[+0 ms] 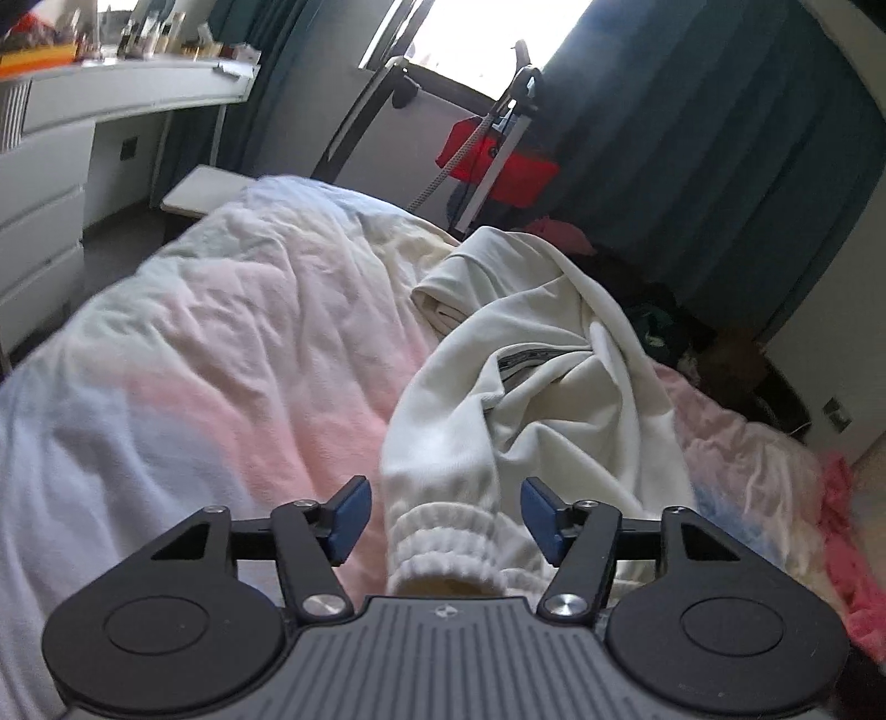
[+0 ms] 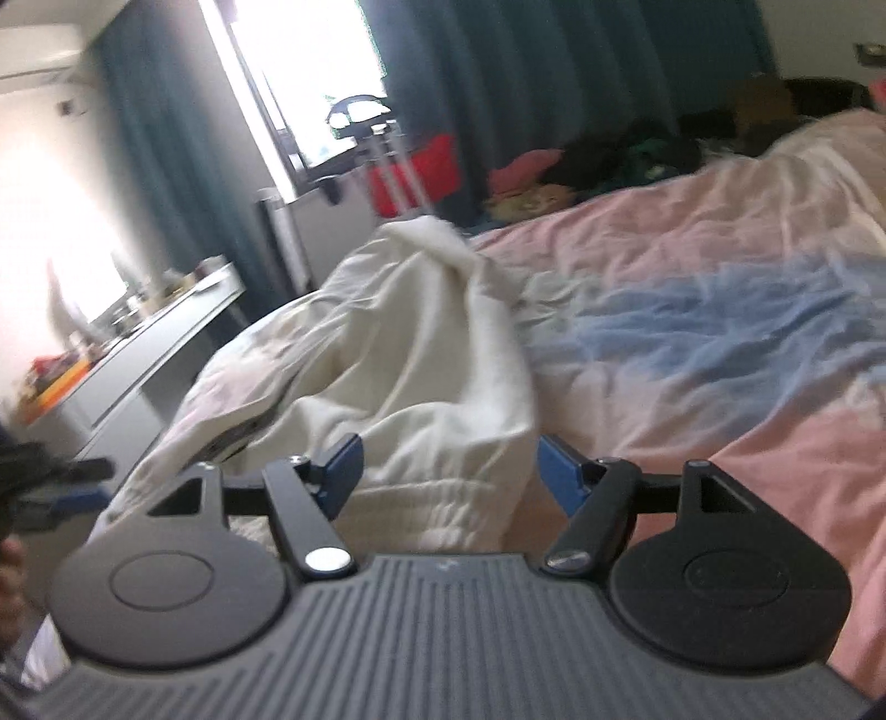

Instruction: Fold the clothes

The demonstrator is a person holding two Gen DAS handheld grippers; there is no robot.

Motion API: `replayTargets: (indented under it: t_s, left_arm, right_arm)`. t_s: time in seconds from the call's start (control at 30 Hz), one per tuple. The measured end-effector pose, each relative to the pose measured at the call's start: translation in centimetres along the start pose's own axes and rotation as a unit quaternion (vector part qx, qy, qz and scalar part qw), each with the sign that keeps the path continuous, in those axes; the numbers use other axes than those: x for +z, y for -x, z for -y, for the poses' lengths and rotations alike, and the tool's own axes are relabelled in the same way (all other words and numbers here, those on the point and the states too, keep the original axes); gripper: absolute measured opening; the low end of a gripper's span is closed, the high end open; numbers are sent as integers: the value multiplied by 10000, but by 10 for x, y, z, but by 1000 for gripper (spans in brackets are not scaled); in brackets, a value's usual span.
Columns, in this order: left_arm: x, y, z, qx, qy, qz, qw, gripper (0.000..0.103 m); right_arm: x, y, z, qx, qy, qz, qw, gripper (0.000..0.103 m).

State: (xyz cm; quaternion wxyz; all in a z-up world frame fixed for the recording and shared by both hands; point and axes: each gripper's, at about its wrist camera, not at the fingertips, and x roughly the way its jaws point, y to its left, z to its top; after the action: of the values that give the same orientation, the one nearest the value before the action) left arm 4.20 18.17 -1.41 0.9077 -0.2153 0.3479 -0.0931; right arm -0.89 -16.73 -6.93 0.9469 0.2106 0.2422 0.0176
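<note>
The cream garment (image 1: 531, 376) is lying crumpled on the bed (image 1: 221, 343), resting on a rumpled pink, white and blue bedspread (image 2: 692, 310). In the left wrist view, its ribbed cuff (image 1: 448, 545) is sitting between the blue fingers (image 1: 350, 518) of the left gripper (image 1: 446, 520). The fingers are standing wide, with a visible gap on each side of the cuff, so nothing is being gripped.

In the right wrist view, a gathered elastic edge (image 2: 443, 498) of the same garment is lying between the fingers (image 2: 559, 471) of the right gripper (image 2: 448, 471). These fingers are also standing wide and are pressing on no cloth. This view is blurred.

Part of the left gripper is showing at the left edge of the right wrist view, just beside the garment.

Beyond the bed, dark teal curtains (image 1: 692, 166) are hanging beside a bright window (image 1: 487, 33). A red container (image 1: 498, 160) is standing near the curtains. A white bench (image 1: 127, 94) carrying small items is standing at the far left.
</note>
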Motion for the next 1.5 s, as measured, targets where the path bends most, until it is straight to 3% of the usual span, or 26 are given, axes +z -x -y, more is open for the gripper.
replayTargets:
  t_s: [0.03,0.23,0.37,0.5,0.6,0.8,1.0,1.13,1.23,1.33,1.4,1.47,1.5]
  left_arm:
    - [0,-2,-2,-79,108,-48,9999,65]
    - [-4,-11,-11,-140,399,-357,9985,68]
    - [-8,-6,-9,-521,502,-367,9967,68]
    - [-12,21,6,-620,40,297,9976,68]
    - [-17,21,14,-941,-100,105,9955,67]
    - [-37,12,39,-793,-663,-286,9942,66]
    - [-54,-5,40,-294,-878,-595,9939,66]
    - [-52,-28,37,-38,-521,-548,9971,68]
    - [-53,-53,36,224,-383,-702,9965,63]
    - [-56,-64,42,380,-508,-589,9962,48]
    - [-56,-60,46,440,-627,-325,9965,40]
    - [-54,-53,49,460,-707,-41,9964,26]
    - [-53,-50,48,437,-701,76,9966,25]
  right_arm:
    - [-2,-6,2,-47,-77,-72,9999,72]
    - [-23,-41,7,-370,-236,-838,9955,47]
    - [-29,-40,14,-271,-634,-897,9936,46]
    - [-30,-36,18,-220,-841,-883,9923,47]
    - [-29,-36,17,-235,-850,-880,9922,47]
    - [-27,-33,17,-250,-877,-822,9924,47]
    - [-24,-27,19,-331,-919,-593,9935,48]
    - [-24,-29,18,-307,-918,-583,9936,48]
    - [-23,-28,15,-295,-825,-518,9948,48]
    - [-22,-26,13,-282,-727,-418,9961,48]
    - [-21,-23,12,-259,-687,-348,9967,48]
    - [-21,-23,9,-252,-621,-311,9973,48]
    - [-20,-23,8,-259,-566,-298,9976,48]
